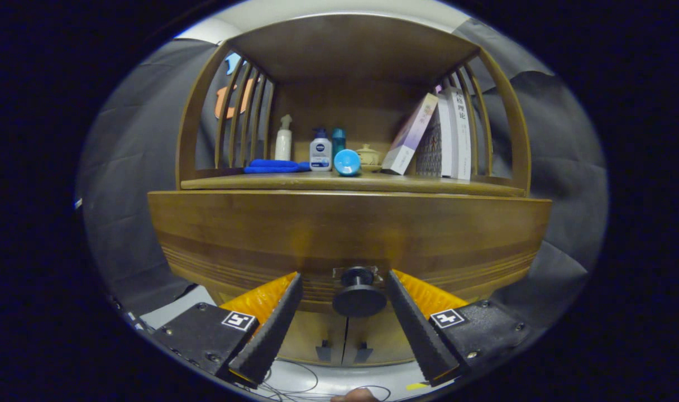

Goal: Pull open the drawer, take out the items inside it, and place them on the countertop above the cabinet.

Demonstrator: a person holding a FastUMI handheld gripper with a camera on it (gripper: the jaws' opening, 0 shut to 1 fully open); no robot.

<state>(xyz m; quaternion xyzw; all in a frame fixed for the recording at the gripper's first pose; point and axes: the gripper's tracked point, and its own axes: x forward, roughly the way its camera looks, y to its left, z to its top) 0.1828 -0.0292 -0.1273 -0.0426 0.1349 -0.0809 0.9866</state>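
Observation:
A wooden cabinet fills the view, with its drawer front [348, 231] shut flush across the middle. A dark round knob [359, 296] sticks out of the drawer's lower centre. My gripper [344, 277] is open, with one finger on each side of the knob and a small gap to each. The fingertips [293, 285] reach about as far as the knob's stem, close to the wood. The countertop [429, 184] runs above the drawer. The drawer's inside is hidden.
On the countertop stand a folded blue cloth [272, 166], a white spray bottle [283, 139], a white pump bottle [320, 151], a teal bottle [338, 139], a blue round object [347, 162], a small ceramic pot [367, 154] and leaning books [437, 137]. Two lower doors [345, 335] and cables [295, 379] lie below.

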